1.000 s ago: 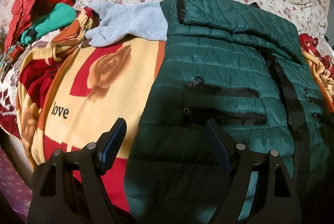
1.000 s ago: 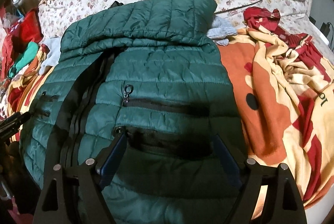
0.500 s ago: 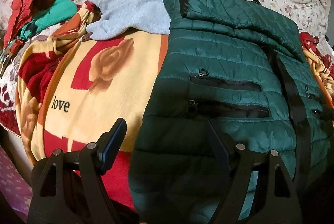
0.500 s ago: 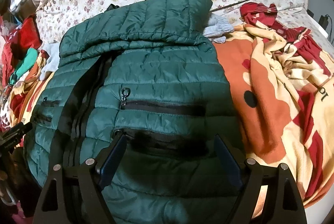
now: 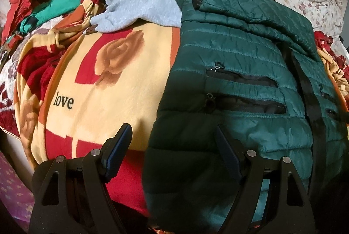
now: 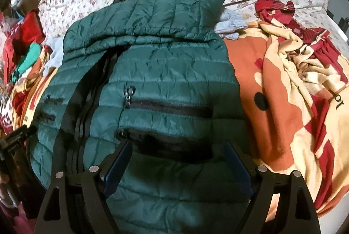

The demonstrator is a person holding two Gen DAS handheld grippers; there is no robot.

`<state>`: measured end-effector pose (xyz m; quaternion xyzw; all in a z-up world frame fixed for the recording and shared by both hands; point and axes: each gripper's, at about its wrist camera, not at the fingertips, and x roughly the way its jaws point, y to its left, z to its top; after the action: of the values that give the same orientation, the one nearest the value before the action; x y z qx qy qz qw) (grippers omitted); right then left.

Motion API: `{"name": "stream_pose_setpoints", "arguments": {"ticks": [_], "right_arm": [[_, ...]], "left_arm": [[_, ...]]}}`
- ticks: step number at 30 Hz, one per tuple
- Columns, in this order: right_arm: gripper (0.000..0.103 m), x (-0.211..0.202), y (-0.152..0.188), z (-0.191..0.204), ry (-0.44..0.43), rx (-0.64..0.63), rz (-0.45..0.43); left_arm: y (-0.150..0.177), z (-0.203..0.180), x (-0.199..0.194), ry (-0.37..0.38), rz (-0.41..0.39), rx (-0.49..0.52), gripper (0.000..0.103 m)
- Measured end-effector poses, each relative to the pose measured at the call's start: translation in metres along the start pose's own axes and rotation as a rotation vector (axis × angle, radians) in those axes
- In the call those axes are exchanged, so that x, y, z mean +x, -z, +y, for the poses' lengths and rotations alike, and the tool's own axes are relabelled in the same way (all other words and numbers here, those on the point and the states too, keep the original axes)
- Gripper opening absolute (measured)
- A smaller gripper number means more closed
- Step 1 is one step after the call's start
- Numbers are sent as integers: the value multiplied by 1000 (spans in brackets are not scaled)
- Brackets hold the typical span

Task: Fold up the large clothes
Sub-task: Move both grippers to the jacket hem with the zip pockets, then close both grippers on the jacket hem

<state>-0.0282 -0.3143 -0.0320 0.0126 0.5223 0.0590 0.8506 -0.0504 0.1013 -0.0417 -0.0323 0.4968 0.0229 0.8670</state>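
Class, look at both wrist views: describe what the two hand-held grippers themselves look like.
Both match. The left gripper and the right gripper each have a matt black frame with triangular cut-outs, round silver pivot pins, and two flat dark blue fingers. No cables, markings or sleeves show.

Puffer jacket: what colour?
Dark green puffer jacket with black zips; clearest in the right wrist view.
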Motion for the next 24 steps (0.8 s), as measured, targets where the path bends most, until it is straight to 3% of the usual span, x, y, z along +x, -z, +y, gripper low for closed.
{"name": "stream_pose_setpoints", "arguments": {"ticks": [11, 17, 24], "right_arm": [[83, -4, 15, -29, -2, 27, 82], [84, -1, 26, -47, -10, 78, 131], [84, 11, 48, -54, -111, 118, 224]], "left_arm": [[9, 21, 1, 109, 75, -73, 78], [18, 29, 11, 240, 167, -142, 78], [25, 31, 15, 274, 203, -152, 83]]}}
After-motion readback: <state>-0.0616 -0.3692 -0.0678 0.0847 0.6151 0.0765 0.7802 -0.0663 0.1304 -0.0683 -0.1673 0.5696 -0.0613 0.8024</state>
